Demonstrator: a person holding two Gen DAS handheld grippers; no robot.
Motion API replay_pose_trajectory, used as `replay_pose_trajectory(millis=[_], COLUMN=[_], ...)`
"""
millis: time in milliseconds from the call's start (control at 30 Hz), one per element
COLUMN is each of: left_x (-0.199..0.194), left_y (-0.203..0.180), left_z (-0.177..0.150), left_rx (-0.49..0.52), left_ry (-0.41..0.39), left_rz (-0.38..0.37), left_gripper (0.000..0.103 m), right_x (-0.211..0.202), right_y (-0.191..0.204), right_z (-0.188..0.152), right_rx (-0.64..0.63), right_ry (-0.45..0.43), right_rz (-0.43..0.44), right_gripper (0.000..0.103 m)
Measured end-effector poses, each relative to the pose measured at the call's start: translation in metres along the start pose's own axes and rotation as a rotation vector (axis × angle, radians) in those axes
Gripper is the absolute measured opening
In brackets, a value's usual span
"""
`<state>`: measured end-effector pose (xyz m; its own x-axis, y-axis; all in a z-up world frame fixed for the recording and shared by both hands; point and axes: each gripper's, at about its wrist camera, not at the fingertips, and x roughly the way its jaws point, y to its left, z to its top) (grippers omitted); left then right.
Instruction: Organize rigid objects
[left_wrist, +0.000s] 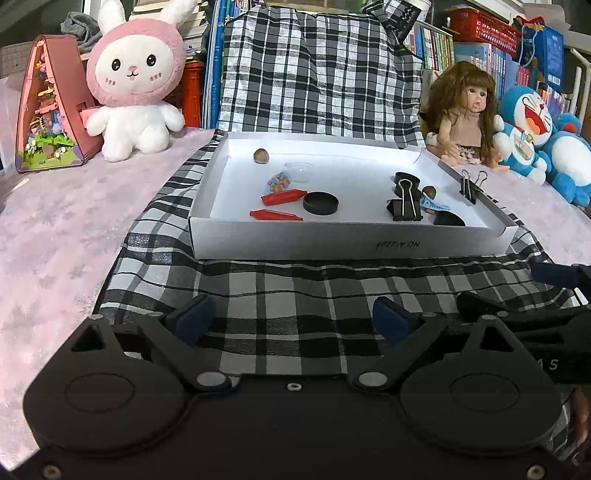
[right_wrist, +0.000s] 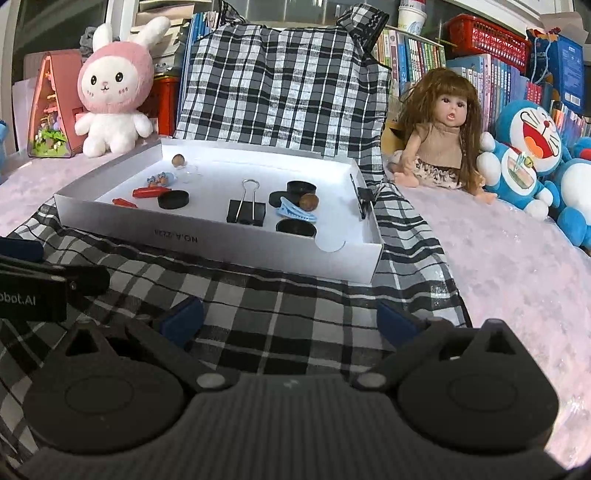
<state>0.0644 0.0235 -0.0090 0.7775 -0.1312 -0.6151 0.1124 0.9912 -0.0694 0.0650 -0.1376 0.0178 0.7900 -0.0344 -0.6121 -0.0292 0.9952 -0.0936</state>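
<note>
Small rigid items lie scattered in your white cardboard tray, which sits on the checked cloth. From your left wrist view the tray's left part holds a brown nut, a clear dome, two red crayon-like pieces and a black round cap; its right part holds a black binder clip and a blue hair clip, and a second binder clip grips the right wall. Your left gripper hovers empty, fingers apart, over the cloth just before the tray.

From your right wrist view, the binder clip stands mid-tray, the hair clip touching a second nut. A doll and bunny plush flank the tray. Your right gripper is likewise spread wide, empty.
</note>
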Motion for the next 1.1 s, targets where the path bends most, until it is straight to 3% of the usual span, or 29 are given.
replay_pose_trajectory(millis=[233,500,1100], left_x=[0.004,0.007,0.008], left_y=[0.001,-0.006,-0.005], left_z=[0.001,-0.002,-0.003], left_rx=[-0.014,0.032,0.036], left_ry=[0.008,-0.002,-0.012], left_rz=[-0.002,0.051,0.051], left_gripper=[0.103,0.103,0.103], right_x=[0.004,0.008,0.008], right_y=[-0.005,-0.010,-0.011], right_z=[0.001,0.001,0.001], right_rx=[0.033,0.068,0.072], right_ry=[0.026,0.046,0.047], right_rz=[0.024,0.054,0.056], right_gripper=[0.103,0.103,0.103])
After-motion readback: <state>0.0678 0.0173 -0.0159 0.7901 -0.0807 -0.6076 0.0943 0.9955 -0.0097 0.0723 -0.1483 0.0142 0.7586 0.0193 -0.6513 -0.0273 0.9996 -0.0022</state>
